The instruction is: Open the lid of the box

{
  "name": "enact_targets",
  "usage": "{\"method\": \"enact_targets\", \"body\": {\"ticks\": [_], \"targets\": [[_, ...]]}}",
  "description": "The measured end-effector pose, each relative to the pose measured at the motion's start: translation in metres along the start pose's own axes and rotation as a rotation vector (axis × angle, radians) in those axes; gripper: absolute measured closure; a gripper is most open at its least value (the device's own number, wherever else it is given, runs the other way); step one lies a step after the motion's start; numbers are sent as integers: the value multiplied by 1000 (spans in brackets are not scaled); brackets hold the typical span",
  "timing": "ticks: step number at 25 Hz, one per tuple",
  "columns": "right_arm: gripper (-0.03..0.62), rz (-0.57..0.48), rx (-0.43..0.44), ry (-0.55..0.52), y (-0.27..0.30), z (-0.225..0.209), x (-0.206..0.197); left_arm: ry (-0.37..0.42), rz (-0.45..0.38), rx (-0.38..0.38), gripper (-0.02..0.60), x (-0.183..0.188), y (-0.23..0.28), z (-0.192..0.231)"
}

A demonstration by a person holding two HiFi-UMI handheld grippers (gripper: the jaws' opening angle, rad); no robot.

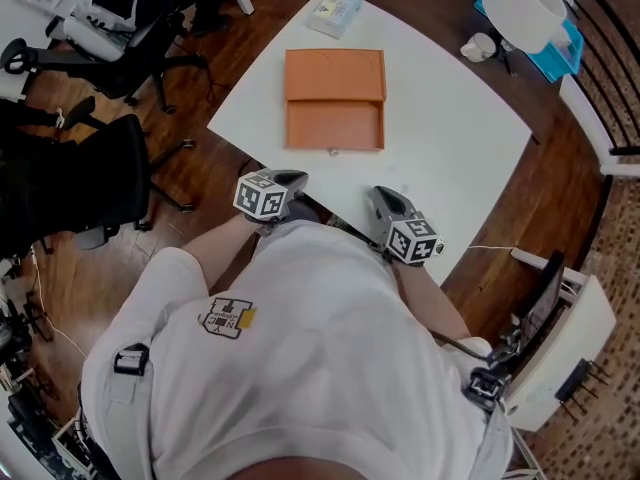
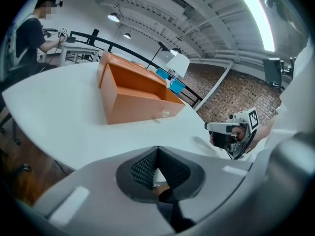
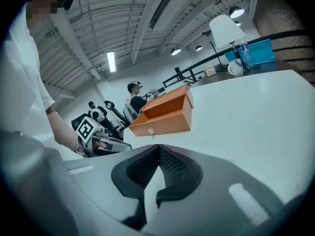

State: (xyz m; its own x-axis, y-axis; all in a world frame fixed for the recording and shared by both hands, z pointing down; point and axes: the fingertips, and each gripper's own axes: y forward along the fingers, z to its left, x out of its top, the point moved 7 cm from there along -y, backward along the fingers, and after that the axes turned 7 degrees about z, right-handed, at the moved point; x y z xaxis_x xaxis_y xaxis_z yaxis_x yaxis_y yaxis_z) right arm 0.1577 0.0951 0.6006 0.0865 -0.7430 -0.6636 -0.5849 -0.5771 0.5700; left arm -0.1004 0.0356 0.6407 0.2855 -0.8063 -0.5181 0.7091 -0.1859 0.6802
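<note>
The orange box sits in the middle of the white table. Its lid is raised and tipped back toward the far side, and a small knob shows on its front wall. In the left gripper view the box lies ahead and to the left; in the right gripper view the box is ahead. My left gripper and right gripper hover at the table's near edge, well short of the box. Both are shut with nothing between the pads.
A small white pack lies at the table's far edge. A cup, a white lamp and a blue tray stand at the far right. Office chairs stand to the left. A person works at a distant desk.
</note>
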Motion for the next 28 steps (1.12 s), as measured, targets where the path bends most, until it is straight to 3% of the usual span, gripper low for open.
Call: {"method": "enact_targets", "body": {"ticks": [28], "targets": [[597,23,-4,-38,3,7,6,40,29,-7,581,5,2,-5]]}}
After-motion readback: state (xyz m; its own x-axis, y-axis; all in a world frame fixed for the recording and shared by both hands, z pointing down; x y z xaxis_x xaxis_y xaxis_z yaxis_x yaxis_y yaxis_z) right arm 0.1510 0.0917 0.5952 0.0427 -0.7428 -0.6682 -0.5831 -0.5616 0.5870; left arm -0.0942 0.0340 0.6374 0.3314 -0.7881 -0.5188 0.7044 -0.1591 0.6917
